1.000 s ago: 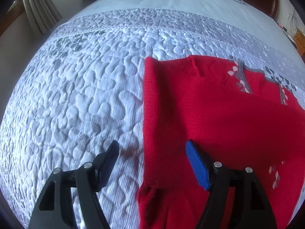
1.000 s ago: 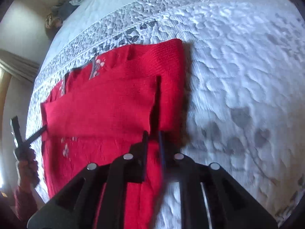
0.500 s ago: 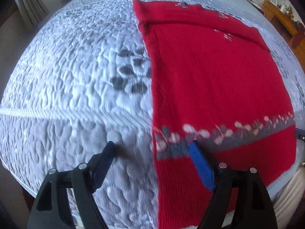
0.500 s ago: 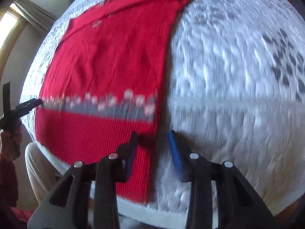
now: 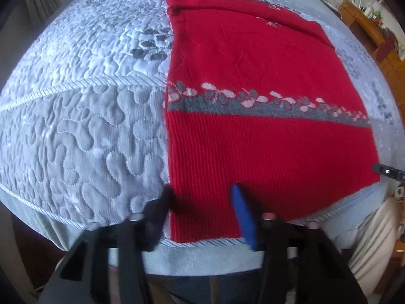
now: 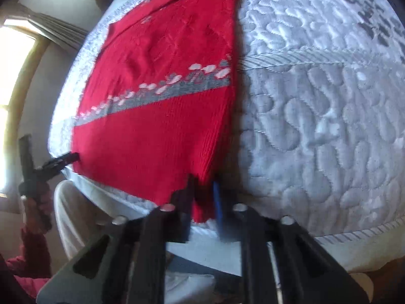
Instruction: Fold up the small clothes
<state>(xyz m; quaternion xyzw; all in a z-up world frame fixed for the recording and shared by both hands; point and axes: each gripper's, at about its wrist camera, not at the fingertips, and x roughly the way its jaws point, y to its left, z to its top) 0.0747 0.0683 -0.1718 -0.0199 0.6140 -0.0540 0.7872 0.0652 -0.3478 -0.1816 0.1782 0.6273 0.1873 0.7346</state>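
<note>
While both tilt steeply down, right hand-held gripper (image 6: 202, 190) pinching red sweater (image 6: 157, 131) corner, left hand-held gripper (image 5: 202, 197) closing (hem between jaws).

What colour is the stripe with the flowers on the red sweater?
The stripe on the sweater is grey, with pale pink and grey flowers. The left wrist view shows it best.
</note>
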